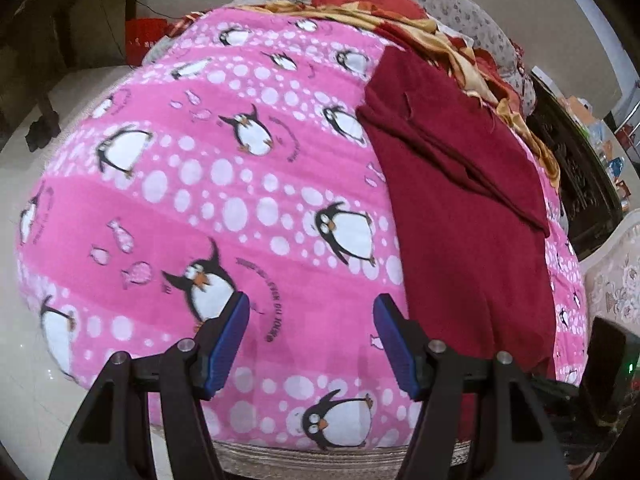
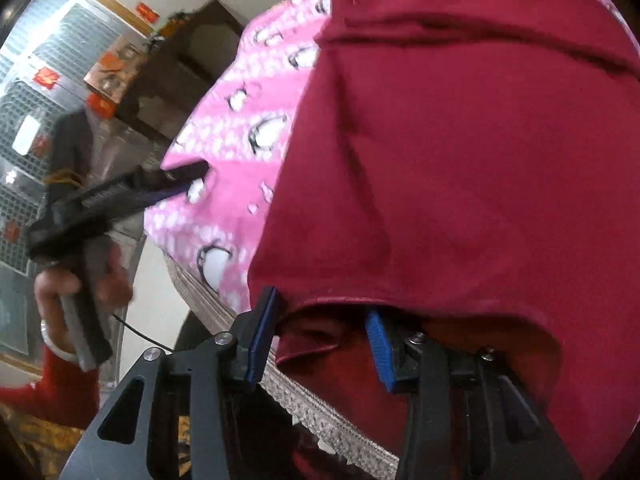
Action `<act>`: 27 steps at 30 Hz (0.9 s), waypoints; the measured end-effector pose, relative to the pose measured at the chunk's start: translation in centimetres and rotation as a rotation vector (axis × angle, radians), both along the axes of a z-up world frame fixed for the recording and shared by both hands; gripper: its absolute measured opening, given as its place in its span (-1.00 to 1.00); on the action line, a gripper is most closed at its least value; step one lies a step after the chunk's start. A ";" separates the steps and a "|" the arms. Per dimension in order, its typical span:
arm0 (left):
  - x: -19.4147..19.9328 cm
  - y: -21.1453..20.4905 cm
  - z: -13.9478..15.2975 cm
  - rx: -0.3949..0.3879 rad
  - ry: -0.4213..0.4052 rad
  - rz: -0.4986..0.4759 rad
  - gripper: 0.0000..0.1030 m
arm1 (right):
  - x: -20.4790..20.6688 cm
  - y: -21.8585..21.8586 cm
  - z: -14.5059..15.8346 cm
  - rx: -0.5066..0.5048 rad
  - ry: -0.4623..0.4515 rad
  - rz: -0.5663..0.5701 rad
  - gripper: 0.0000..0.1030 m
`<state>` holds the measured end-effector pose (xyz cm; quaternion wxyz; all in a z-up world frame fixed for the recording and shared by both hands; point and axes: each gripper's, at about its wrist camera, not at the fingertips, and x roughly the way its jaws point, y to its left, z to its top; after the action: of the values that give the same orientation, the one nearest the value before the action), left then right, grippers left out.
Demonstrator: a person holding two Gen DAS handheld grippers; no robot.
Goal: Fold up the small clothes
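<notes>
A dark red garment [image 1: 460, 208] lies spread on the right side of a pink penguin blanket [image 1: 224, 208], with a folded flap across its upper part. My left gripper [image 1: 314, 322] hovers over the blanket to the left of the garment, open, nothing between its blue pads [image 1: 230, 340]. In the right wrist view the garment [image 2: 460, 152] fills the frame. My right gripper [image 2: 322, 320] stands open at its near hem by the bed's edge, fingertips at the hem's rim, pads not pressing on it. A hand [image 2: 72, 288] holds the left gripper [image 2: 176, 180] over the blanket [image 2: 240, 128].
Red and yellow bedding [image 1: 372, 4] and a grey flowered quilt [image 1: 460, 4] pile at the far end. A woven trim [image 2: 320, 412] marks the near bed edge. Dark wooden furniture [image 1: 60, 28] stands on the pale floor at left, a dark cabinet [image 1: 576, 176] at right.
</notes>
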<state>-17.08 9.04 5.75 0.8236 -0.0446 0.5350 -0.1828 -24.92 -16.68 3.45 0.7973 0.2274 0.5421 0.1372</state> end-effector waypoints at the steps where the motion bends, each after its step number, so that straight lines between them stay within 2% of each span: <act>1: 0.0 0.3 0.1 0.000 -0.005 0.006 0.32 | -0.3 0.3 0.3 0.000 -0.012 0.014 0.04; 5: 0.3 1.7 0.2 0.005 -0.005 0.039 0.32 | -1.2 0.4 1.4 0.010 -0.048 0.051 0.04; 8: 0.6 2.1 0.0 -0.003 0.008 0.055 0.32 | -0.1 -0.4 0.5 0.027 -0.040 -0.012 0.04; 10: 0.5 2.4 0.3 -0.005 0.003 0.059 0.32 | 0.9 -0.4 0.0 0.091 -0.055 -0.049 0.03; 11: 0.4 2.6 0.6 -0.002 -0.005 0.058 0.32 | 1.3 -0.3 -0.1 0.117 -0.060 -0.059 -0.02; 12: 0.4 2.7 0.9 0.002 -0.010 0.058 0.32 | 1.8 0.1 -0.2 0.134 -0.069 -0.060 -0.37; 14: 0.5 3.3 1.8 0.013 -0.031 0.064 0.32 | 3.0 1.7 0.3 0.141 -0.080 -0.020 -0.71; 17: 0.8 4.5 3.1 0.013 -0.063 0.090 0.32 | 4.1 6.2 2.5 0.216 -0.156 0.107 -0.71; 19: 1.2 5.0 3.5 0.014 -0.074 0.106 0.32 | 5.0 10.0 3.4 0.210 -0.191 0.178 -0.67; 20: 1.4 5.1 3.5 0.020 -0.072 0.111 0.32 | 5.3 11.0 3.3 0.211 -0.190 0.194 -0.58; 21: 1.6 5.2 3.3 0.024 -0.065 0.117 0.32 | 5.8 12.2 2.7 0.222 -0.169 0.213 -0.22; 23: 1.7 5.0 2.7 0.011 -0.043 0.118 0.32 | 6.1 13.9 0.9 0.236 -0.051 0.256 0.18; 24: 1.7 4.8 2.4 0.002 -0.032 0.107 0.32 | 5.9 14.4 0.5 0.241 -0.012 0.289 0.18; 25: 1.6 4.5 2.1 0.001 -0.024 0.096 0.32 | 5.2 14.4 0.6 0.210 -0.010 0.328 0.18; 27: 1.3 3.5 1.4 0.017 -0.012 0.066 0.32 | 3.8 13.4 1.7 0.154 -0.045 0.355 0.18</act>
<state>-15.75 12.56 7.10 0.8328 -0.0538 0.5298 -0.1514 -21.09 -3.26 5.14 0.7528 0.1856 0.5435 0.3218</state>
